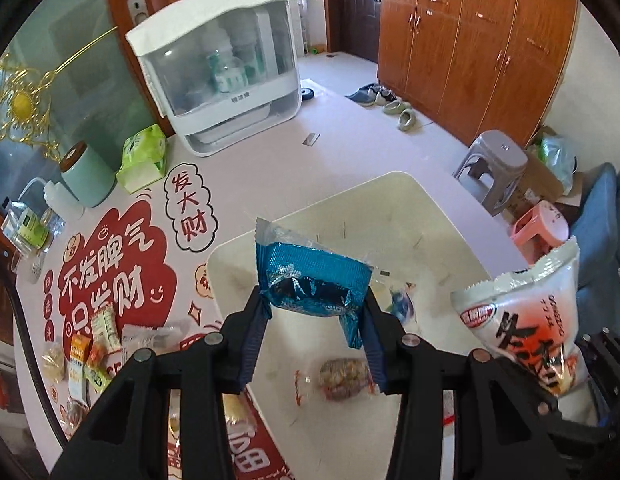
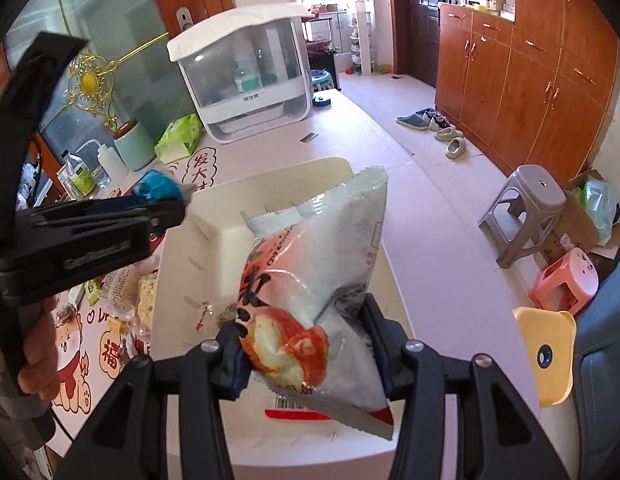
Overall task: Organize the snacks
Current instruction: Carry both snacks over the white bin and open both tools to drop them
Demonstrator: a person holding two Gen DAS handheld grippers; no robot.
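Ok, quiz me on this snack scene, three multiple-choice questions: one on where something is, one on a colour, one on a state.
1. Where is the blue snack packet?
A. lying on the floor
B. held above the white bin
C. on the grey stool

2. What colour is the tissue pack on the table?
A. green
B. pink
C. black

3. What is the right gripper doing?
A. hanging open
B. gripping a bottle
C. clamping the white snack bag

Answers: B, the left gripper holds it over the bin; A, its wrapper is green; C, both fingers press the bag.

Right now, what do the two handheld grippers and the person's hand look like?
Both the left gripper and right gripper are matte black, angular linkages with silver round pivot bolts and ribbed dark-blue finger pads. A bare hand grips the left one; no sleeve or cables show.
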